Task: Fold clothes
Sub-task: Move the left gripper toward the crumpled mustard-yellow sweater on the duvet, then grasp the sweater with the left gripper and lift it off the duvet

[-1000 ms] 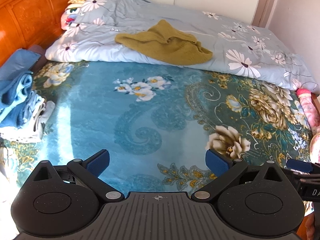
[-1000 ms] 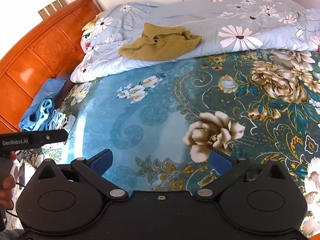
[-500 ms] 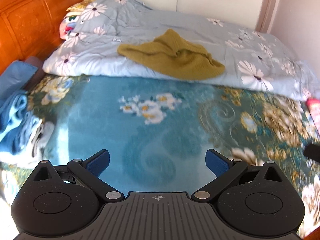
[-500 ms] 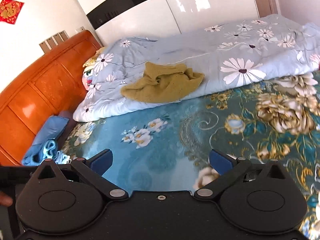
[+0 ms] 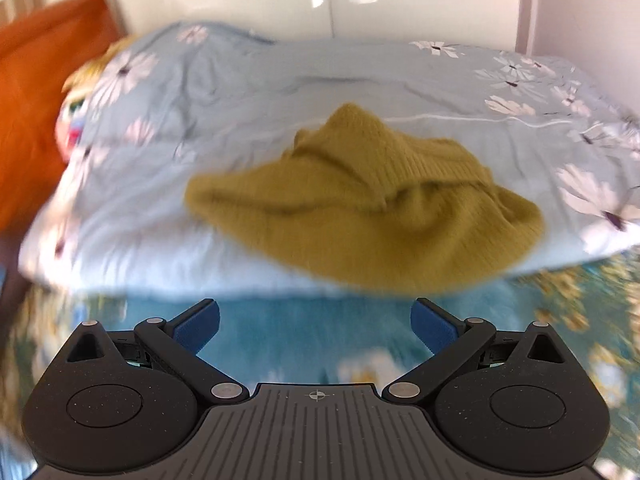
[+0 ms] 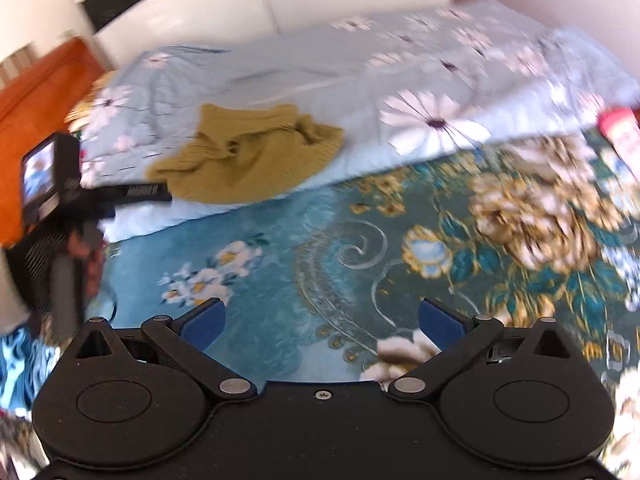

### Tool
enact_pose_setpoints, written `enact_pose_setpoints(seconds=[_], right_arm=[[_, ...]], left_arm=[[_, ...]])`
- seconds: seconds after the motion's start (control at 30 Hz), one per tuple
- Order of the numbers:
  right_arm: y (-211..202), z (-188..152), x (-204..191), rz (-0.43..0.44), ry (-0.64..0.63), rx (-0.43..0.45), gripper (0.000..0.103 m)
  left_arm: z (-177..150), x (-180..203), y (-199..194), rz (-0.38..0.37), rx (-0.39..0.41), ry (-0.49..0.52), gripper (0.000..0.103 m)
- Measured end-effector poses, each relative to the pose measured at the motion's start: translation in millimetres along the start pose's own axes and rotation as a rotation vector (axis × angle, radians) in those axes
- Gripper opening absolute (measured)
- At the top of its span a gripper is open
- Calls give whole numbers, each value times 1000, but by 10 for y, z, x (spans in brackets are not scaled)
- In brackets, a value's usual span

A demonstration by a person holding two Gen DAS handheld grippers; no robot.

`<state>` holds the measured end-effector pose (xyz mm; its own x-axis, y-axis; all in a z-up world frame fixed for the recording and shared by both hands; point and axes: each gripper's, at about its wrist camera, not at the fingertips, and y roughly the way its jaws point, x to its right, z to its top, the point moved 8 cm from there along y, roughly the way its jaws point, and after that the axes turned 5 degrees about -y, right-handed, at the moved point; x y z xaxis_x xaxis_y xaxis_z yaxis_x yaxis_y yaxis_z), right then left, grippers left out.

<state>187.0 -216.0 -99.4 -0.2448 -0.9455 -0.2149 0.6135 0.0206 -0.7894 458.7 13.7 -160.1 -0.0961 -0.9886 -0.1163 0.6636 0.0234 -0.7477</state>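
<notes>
A crumpled mustard-yellow knit sweater [image 5: 368, 204] lies on a pale blue flowered duvet [image 5: 248, 92] at the far side of the bed. It also shows in the right wrist view [image 6: 248, 156]. My left gripper [image 5: 315, 322] is open and empty, close in front of the sweater, just short of the duvet's edge. My right gripper [image 6: 322, 322] is open and empty, farther back over the teal flowered bedspread [image 6: 280, 264]. The left gripper's body [image 6: 64, 184] shows at the left of the right wrist view, beside the sweater.
An orange wooden headboard [image 5: 36, 92] stands at the left. White wardrobe doors [image 5: 320, 0] are behind the bed. A pink object [image 6: 620, 132] lies at the bed's right edge. Blue cloth [image 6: 16, 360] shows at the lower left.
Both grippers have moved forward toward the duvet. The left one has come much closer to the yellow sweater, which now fills the middle of its view. Both stay open.
</notes>
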Motion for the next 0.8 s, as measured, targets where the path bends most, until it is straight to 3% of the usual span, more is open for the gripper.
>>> enact_pose_setpoints(seconds=[0.13, 0.33, 0.7, 0.8], right_arm=[[72, 4, 99, -56, 44, -33, 102], [248, 3, 212, -140, 101, -107, 102], [606, 45, -20, -92, 17, -195, 102], [658, 33, -78, -75, -10, -210, 102]], left_arm=[[392, 250, 583, 3, 31, 72, 102], [667, 552, 1180, -19, 41, 142, 97], [1022, 466, 1359, -294, 11, -205, 102], [1083, 415, 1490, -285, -26, -292, 94]])
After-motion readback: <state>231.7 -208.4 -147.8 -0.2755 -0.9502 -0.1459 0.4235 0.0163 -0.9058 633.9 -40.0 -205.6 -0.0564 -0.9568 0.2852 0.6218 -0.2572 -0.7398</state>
